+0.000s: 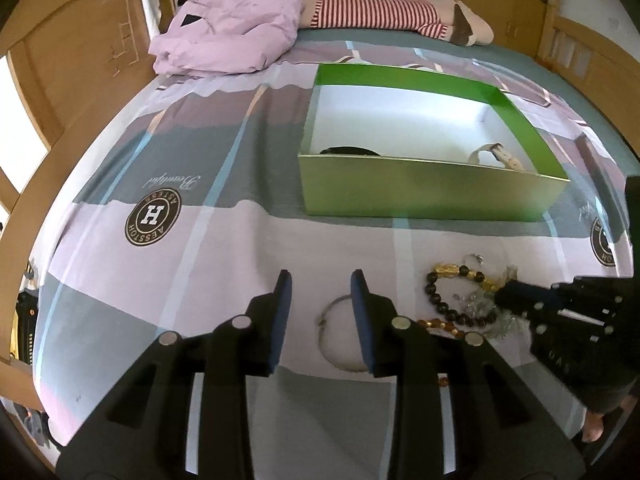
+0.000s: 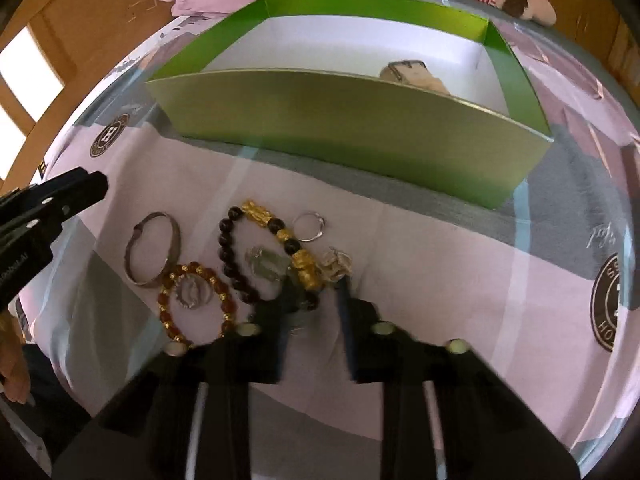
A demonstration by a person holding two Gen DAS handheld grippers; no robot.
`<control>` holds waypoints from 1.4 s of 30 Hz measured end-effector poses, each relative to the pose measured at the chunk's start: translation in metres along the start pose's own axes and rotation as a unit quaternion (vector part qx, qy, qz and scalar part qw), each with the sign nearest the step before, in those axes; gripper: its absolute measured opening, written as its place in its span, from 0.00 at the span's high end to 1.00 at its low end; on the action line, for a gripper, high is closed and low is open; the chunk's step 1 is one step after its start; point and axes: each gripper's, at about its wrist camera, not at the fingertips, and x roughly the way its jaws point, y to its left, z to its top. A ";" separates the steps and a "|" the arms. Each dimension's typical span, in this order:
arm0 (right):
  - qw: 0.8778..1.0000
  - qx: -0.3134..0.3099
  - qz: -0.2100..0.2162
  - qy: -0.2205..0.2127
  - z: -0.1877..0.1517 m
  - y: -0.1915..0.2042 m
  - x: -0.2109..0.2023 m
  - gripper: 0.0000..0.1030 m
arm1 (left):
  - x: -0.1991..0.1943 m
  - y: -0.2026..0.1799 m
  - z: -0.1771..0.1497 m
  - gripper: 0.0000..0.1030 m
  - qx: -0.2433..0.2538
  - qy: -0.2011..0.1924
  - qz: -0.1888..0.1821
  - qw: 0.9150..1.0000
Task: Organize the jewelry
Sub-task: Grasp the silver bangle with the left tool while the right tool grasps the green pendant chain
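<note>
Jewelry lies on the bedsheet in front of a green box [image 1: 420, 192] [image 2: 320, 120]. A silver bangle [image 1: 332, 336] [image 2: 154, 250] lies just ahead of my open, empty left gripper [image 1: 320, 280], partly under its right finger. A dark-and-gold bead bracelet [image 1: 440, 296] [image 2: 256, 248], an amber bead bracelet [image 2: 196, 304], a silver ring [image 2: 308, 226] and clear pendants [image 2: 264, 264] lie together. My right gripper [image 2: 316, 292] is open, its fingertips straddling the near end of the dark bracelet. A beige watch strap [image 1: 496, 156] [image 2: 412, 74] and a dark item [image 1: 348, 151] lie in the box.
A pink duvet [image 1: 228, 28] and a striped plush toy [image 1: 384, 12] lie at the far end of the bed. Wooden bed rails [image 1: 52, 92] run along the left and right sides.
</note>
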 end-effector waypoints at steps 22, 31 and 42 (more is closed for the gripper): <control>0.995 0.088 -0.004 -0.047 0.006 -0.042 -0.029 0.71 | 0.028 0.045 -0.004 0.56 -0.068 0.081 0.040 0.994; 0.997 0.076 -0.006 -0.002 0.004 -0.031 -0.006 0.68 | 0.040 0.031 -0.012 0.54 -0.041 0.105 0.026 0.993; 0.995 0.080 0.018 -0.055 0.005 -0.045 -0.043 0.93 | 0.044 0.042 -0.011 0.54 -0.067 0.110 0.031 0.991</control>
